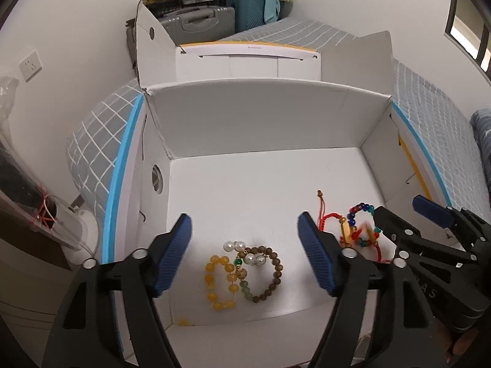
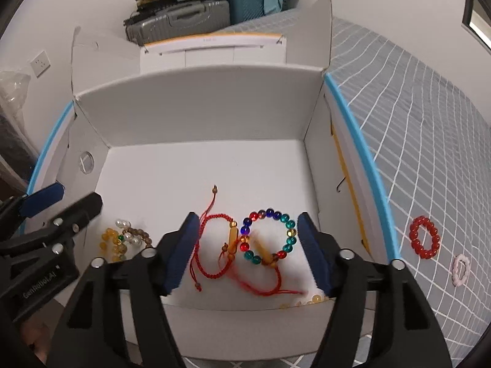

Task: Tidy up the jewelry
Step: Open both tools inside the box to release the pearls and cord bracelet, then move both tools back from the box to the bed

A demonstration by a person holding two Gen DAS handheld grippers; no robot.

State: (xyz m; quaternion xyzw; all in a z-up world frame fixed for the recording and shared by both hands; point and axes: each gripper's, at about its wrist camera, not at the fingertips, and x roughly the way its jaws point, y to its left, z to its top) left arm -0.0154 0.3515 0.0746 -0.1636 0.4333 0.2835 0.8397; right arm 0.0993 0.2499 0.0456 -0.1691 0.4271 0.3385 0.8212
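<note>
An open white cardboard box (image 1: 264, 128) (image 2: 199, 110) sits on the bed. In the left wrist view a yellow bead bracelet (image 1: 221, 279), a brown bead bracelet (image 1: 270, 271) and pearls (image 1: 234, 247) lie on its floor, below my open, empty left gripper (image 1: 245, 242). In the right wrist view a multicoloured bead bracelet (image 2: 270, 234) and red cord bracelets (image 2: 214, 245) lie below my open, empty right gripper (image 2: 247, 237). A red bead bracelet (image 2: 425, 236) and a pink bracelet (image 2: 460, 268) lie on the bedcover outside the box.
The grey checked bedcover (image 2: 429, 138) surrounds the box. Suitcases (image 1: 214, 15) and a second white box (image 1: 245, 58) stand behind. A few loose yellow beads (image 2: 310, 300) lie by the box's front wall. A wall socket (image 1: 30, 65) is at left.
</note>
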